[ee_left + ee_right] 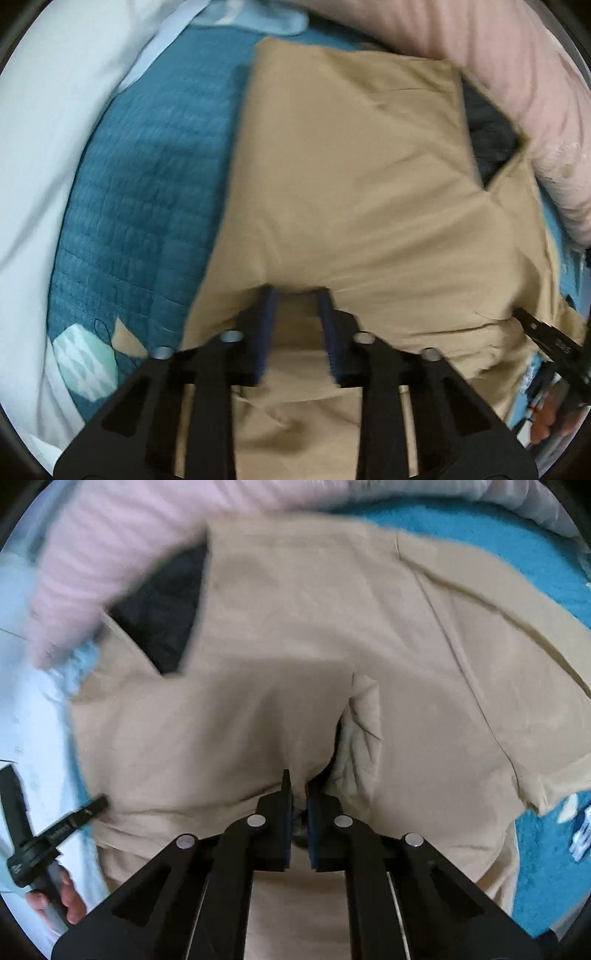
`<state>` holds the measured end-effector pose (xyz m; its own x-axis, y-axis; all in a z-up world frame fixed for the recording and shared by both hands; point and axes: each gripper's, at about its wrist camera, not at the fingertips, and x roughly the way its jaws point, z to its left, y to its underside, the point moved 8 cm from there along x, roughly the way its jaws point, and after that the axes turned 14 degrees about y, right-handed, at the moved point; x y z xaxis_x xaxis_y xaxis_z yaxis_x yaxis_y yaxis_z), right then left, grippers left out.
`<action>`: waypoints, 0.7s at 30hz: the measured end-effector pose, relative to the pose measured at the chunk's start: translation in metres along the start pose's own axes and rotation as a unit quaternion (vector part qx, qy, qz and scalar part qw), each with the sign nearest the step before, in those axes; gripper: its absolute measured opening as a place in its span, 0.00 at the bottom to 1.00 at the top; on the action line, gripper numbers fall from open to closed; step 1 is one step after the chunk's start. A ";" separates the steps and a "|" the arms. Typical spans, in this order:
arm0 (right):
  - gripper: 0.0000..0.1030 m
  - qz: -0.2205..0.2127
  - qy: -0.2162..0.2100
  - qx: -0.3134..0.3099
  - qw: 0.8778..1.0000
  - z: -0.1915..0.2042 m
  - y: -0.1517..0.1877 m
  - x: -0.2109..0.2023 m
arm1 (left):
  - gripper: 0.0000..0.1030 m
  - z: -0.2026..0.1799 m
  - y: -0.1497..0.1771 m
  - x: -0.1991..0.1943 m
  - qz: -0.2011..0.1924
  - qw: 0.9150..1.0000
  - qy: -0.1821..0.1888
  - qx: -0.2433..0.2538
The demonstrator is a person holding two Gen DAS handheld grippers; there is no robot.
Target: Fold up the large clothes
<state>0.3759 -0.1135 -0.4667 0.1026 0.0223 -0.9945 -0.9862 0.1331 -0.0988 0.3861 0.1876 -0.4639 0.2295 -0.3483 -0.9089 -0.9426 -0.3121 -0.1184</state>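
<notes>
A large tan garment (351, 177) lies spread on a teal quilt (147, 192), with a dark lining (487, 136) showing in a triangular opening. My left gripper (298, 295) points down at its near edge, shut on a fold of tan cloth that fills the gap between the pads. In the right wrist view the same tan garment (295, 627) fills the frame. My right gripper (297, 786) is shut on it, with puckered cloth (358, 734) bunched just past its tips. The dark lining (162, 616) sits upper left.
A pink blanket (517, 74) (129, 535) bulges along the garment's far side. White bedding (44, 147) borders the quilt on the left. A hand (66, 897) holds the other tool at the garment's left edge. A patterned patch (85, 358) marks the quilt near the bottom left.
</notes>
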 end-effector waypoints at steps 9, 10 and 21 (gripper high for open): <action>0.04 -0.045 0.053 -0.022 0.997 -0.041 -0.010 -0.023 | 0.03 -0.005 0.004 0.000 0.009 0.999 0.045 0.003; 0.05 -0.027 0.053 -0.022 0.998 -0.047 -0.011 -0.010 | 0.03 -0.008 0.005 0.002 0.007 0.999 0.039 0.010; 0.50 -0.027 0.047 -0.052 0.997 -0.032 -0.010 -0.017 | 0.03 0.005 -0.003 -0.009 -0.001 1.000 -0.006 0.003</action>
<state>0.3796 -0.1466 -0.4500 0.1490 -0.0753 -0.9860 -0.9881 0.0281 -0.1514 0.3859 0.1960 -0.4574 0.2286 -0.3373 -0.9132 -0.9438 -0.3069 -0.1228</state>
